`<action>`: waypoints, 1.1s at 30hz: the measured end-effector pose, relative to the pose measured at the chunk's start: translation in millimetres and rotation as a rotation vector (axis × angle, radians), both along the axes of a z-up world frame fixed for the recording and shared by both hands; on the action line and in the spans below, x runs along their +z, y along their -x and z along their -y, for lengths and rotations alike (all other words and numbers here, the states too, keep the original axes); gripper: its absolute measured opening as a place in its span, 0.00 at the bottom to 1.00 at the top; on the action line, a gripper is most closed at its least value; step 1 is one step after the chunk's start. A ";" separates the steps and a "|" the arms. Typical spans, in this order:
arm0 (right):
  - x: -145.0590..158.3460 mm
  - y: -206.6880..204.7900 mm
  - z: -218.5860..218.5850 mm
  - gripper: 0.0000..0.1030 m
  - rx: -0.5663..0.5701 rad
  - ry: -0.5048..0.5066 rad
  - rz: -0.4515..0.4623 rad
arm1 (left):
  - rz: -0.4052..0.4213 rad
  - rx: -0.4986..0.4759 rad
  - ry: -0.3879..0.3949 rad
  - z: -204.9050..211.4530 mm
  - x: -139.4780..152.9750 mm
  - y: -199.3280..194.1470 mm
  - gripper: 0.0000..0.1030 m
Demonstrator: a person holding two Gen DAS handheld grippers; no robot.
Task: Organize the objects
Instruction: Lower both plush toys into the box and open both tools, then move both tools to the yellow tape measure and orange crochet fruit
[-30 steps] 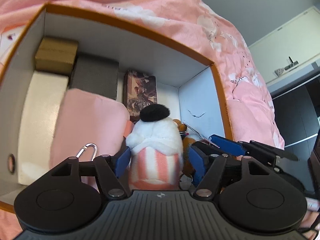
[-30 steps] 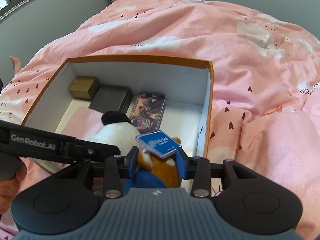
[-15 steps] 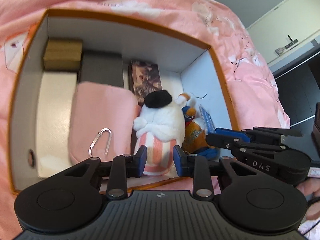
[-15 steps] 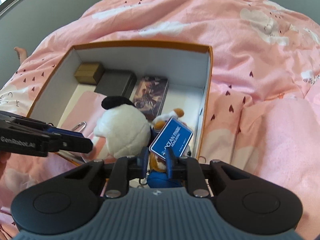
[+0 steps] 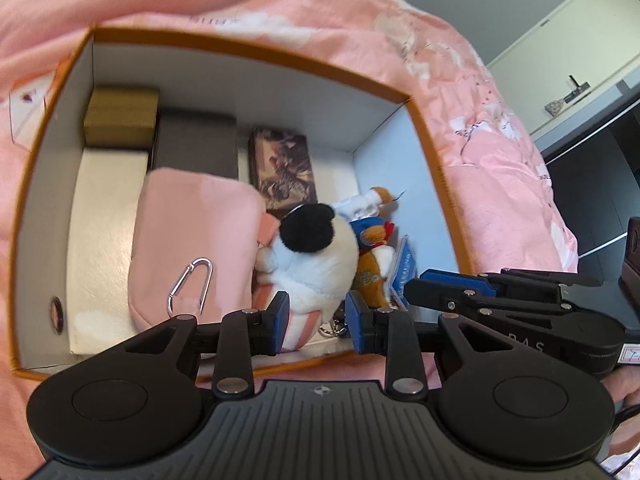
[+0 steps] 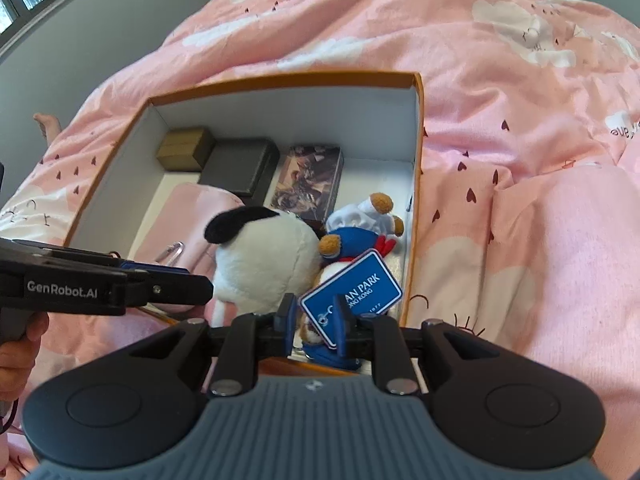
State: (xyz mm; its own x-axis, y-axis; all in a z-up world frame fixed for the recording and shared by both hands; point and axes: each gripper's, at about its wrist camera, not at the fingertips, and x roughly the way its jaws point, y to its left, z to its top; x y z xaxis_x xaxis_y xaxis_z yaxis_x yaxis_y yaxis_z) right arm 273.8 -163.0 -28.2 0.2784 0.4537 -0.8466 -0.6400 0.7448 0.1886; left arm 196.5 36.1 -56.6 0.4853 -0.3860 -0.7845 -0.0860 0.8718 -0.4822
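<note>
An orange-rimmed box (image 5: 420, 128) (image 6: 280, 78) lies on the bed. At its near right end sits a white plush (image 5: 316, 264) (image 6: 264, 264) with a black ear and a pink-striped base. My left gripper (image 5: 318, 312) (image 6: 200, 290) is shut on that base, and white fur fills the gap at the tips. Beside it lies an orange toy (image 5: 370, 280) (image 6: 352, 240) in blue clothes and a white hat, head pointing away. My right gripper (image 6: 316, 316) (image 5: 412, 292) is shut on its lower body. Its blue tag (image 6: 356, 288) stands up across the fingers.
Also in the box are a pink pouch (image 5: 192, 240) with a carabiner, a gold box (image 5: 120, 120), a dark grey box (image 5: 196, 144) and a picture tin (image 5: 284, 168). A pink duvet (image 6: 520, 160) surrounds the box. A person's hand (image 6: 16, 344) holds the left gripper.
Both pairs of jaws have drawn in from wide to narrow around the two toys. The orange toy has tipped forward and its tag has swung upright. Neither hand has moved much.
</note>
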 end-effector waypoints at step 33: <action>-28.6 131.5 22.4 0.55 0.041 -0.038 -0.215 | -0.141 -0.103 -0.141 13.6 -19.8 117.3 0.33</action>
